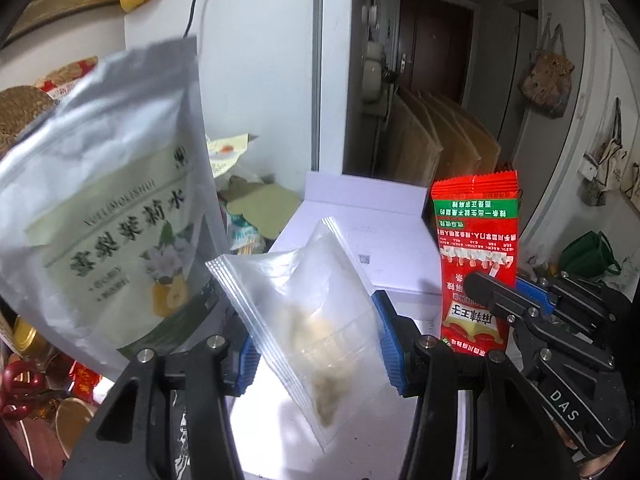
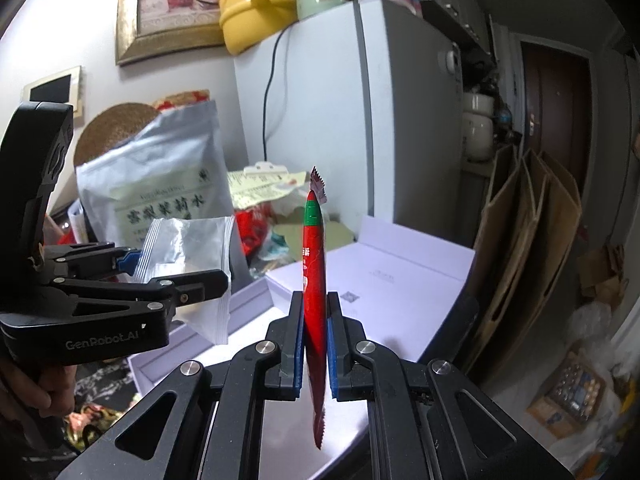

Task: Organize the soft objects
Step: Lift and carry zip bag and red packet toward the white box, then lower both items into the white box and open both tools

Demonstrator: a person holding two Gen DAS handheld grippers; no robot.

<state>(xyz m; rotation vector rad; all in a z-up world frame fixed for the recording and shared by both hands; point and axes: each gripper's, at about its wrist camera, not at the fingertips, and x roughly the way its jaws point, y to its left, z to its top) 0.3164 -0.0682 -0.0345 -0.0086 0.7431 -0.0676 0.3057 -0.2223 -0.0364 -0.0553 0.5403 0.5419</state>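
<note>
— So, what have we got nearest?
— Our left gripper [image 1: 316,350], pads pressed on a clear bag [image 1: 308,312]. At three o'clock our right gripper [image 2: 313,350] pinches a red sachet [image 2: 314,280] upright.
— Further off?
— White box [image 2: 400,272] beyond; silver pouch [image 1: 108,208] at ten o'clock.

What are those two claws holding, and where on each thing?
The left gripper pinches a clear bag across its lower middle; the right gripper clamps a red packet near its lower half.
</note>
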